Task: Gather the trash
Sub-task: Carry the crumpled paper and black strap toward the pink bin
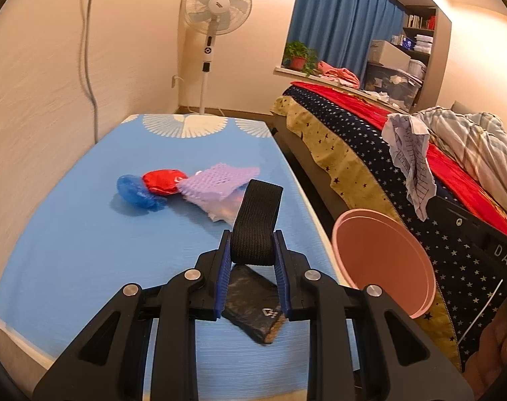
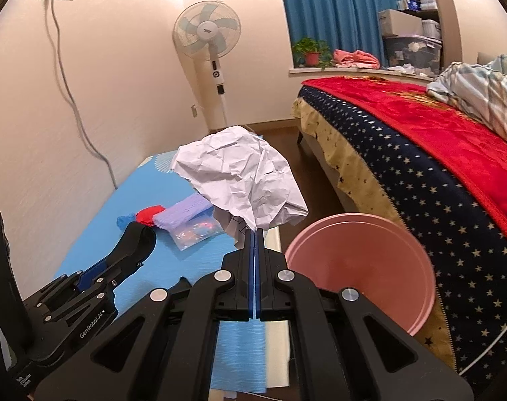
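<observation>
My left gripper [image 1: 252,239] is shut on a black elastic band [image 1: 257,224] and holds it above the blue table [image 1: 69,244]. A dark plastic wrapper [image 1: 253,304] lies on the table under it. My right gripper [image 2: 255,232] is shut on a crumpled white paper [image 2: 240,177], held beside the pink bin [image 2: 363,267]. The paper [image 1: 408,163] and the bin [image 1: 383,260] also show in the left wrist view. A blue wrapper [image 1: 136,192], a red wrapper [image 1: 163,180] and a purple foam net [image 1: 216,183] lie further back on the table.
A bed with a starred navy and red cover [image 1: 370,140] runs along the right, behind the bin. A standing fan [image 1: 216,6] is at the far wall. A clear plastic bag [image 2: 193,230] lies by the foam net. A cable hangs down the left wall [image 2: 69,93].
</observation>
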Demonstrator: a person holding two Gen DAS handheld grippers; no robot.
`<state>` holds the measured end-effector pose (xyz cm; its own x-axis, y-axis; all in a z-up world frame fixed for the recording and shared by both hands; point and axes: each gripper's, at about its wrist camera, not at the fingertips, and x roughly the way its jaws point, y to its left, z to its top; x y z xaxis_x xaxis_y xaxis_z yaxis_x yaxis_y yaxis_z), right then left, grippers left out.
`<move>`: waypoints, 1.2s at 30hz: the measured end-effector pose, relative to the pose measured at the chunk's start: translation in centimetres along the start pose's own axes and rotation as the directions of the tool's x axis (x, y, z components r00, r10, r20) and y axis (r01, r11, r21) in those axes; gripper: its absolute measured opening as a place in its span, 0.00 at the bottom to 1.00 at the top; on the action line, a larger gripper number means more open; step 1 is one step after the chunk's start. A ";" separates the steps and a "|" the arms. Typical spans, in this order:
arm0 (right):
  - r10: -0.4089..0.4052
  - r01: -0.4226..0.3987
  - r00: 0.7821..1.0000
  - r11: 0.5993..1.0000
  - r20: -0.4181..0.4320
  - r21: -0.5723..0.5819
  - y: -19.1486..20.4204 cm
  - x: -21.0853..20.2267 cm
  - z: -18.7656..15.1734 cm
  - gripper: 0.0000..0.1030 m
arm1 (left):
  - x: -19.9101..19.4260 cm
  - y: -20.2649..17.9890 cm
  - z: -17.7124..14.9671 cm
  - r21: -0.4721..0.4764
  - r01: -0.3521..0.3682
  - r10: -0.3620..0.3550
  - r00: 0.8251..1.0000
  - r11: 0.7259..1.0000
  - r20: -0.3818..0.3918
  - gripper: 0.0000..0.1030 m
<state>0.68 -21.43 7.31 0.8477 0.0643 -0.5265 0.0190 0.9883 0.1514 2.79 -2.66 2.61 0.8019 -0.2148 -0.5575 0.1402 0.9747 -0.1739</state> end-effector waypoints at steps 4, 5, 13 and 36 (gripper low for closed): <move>-0.028 0.028 1.000 0.999 0.004 0.023 -1.4 -0.4 0.1 0.00 | 0.1 -1.3 0.0 0.015 0.019 -0.019 1.000 1.000 0.003 0.23; -0.036 0.036 0.999 0.999 0.004 0.027 -1.8 -0.5 0.1 0.00 | 0.1 -1.7 0.0 0.019 0.026 -0.026 1.000 0.999 0.004 0.23; -0.113 0.112 0.994 0.991 0.007 0.077 -4.7 -1.2 -0.1 0.00 | 0.9 -4.8 -0.2 0.051 0.088 -0.088 0.996 0.995 0.005 0.23; -0.290 0.288 0.957 0.944 -0.007 0.159 -10.5 -1.4 -0.7 0.00 | 5.4 -11.1 -0.9 0.098 0.188 -0.185 0.982 0.977 -0.043 0.23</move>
<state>-1.05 -31.83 5.84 0.8019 -0.2245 -0.5537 0.3461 0.9300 0.1242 5.04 -14.65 0.80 0.7363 -0.3938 -0.5502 0.3447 0.9181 -0.1958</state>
